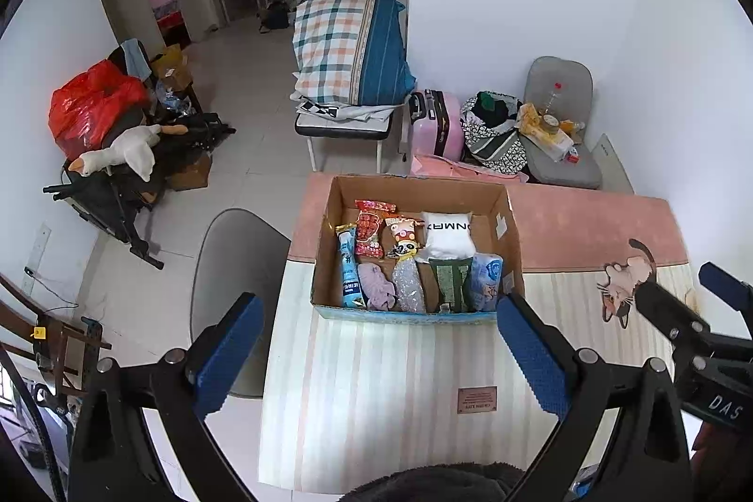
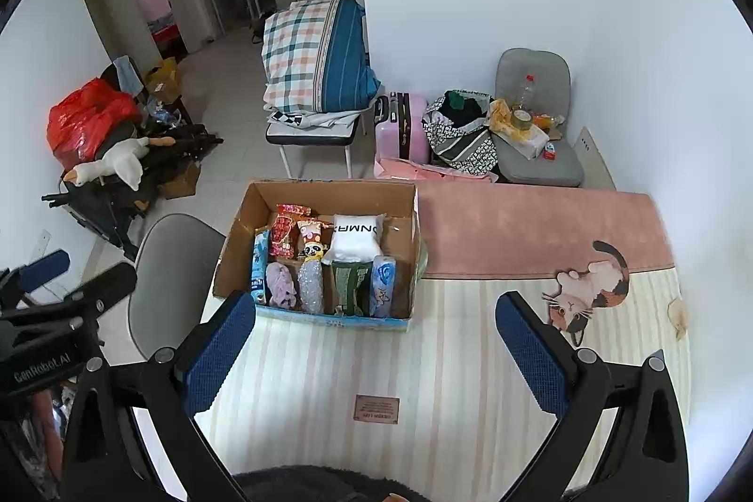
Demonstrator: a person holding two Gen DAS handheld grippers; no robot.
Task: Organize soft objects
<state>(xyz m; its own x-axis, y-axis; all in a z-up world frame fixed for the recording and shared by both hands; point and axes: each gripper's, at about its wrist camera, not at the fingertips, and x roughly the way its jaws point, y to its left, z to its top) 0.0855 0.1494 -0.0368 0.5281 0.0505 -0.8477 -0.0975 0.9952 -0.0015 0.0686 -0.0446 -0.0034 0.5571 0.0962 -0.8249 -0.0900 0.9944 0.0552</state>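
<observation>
An open cardboard box (image 1: pixel 510 238) stands on the striped and pink table cover (image 1: pixel 386 384); it also shows in the right wrist view (image 2: pixel 235 252). Inside lie soft items: a white pillow pack (image 1: pixel 447 236), red snack bags (image 1: pixel 369 227), a purple plush (image 1: pixel 376 288), a silver pouch (image 1: pixel 408 285), a green cloth (image 1: pixel 452 278) and a blue pack (image 1: pixel 487 281). My left gripper (image 1: pixel 376 346) is open and empty, held above the table short of the box. My right gripper (image 2: pixel 376 342) is open and empty, to the box's right front.
A grey chair (image 1: pixel 226 266) stands left of the table. Beyond it stand a bench with folded bedding (image 1: pixel 353 50), a pink suitcase (image 1: pixel 435 121), a loaded grey chair (image 1: pixel 560 125) and a pile with a red bag (image 1: pixel 89 107). A cat picture (image 1: pixel 626 281) marks the cover.
</observation>
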